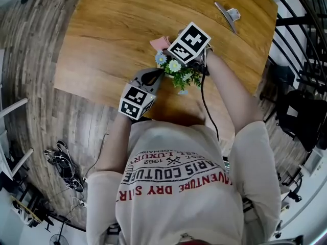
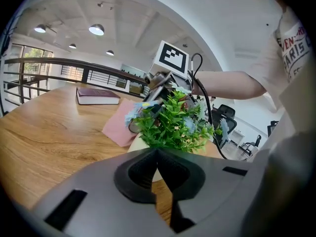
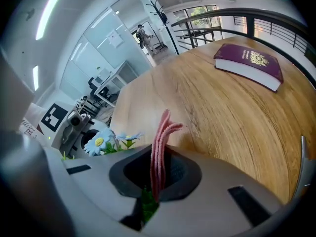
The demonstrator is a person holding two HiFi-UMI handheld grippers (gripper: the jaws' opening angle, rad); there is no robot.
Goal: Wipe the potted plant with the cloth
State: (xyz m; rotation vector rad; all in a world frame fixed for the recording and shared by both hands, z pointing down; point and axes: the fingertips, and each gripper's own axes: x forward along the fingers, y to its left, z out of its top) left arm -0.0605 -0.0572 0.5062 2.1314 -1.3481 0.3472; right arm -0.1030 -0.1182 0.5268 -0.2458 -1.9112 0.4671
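A small potted plant (image 1: 178, 75) with green leaves and pale blue and white flowers stands near the front edge of the round wooden table (image 1: 112, 29). My left gripper (image 1: 160, 75) is shut, with its tips against the white pot (image 2: 136, 148) just under the foliage (image 2: 173, 125); whether they pinch the rim I cannot tell. My right gripper (image 1: 169, 54) reaches down onto the plant from the far side. It is shut on a folded pink cloth (image 3: 160, 132), and a green leaf (image 3: 148, 204) also lies in its jaws. The cloth (image 2: 118, 123) hangs behind the leaves.
A dark red book (image 3: 249, 63) lies at the table's far edge. A small metal tool (image 1: 227, 13) rests at the far right. Black railings (image 1: 301, 45) and a chair stand right of the table; cables and gear (image 1: 64, 165) lie on the floor at the left.
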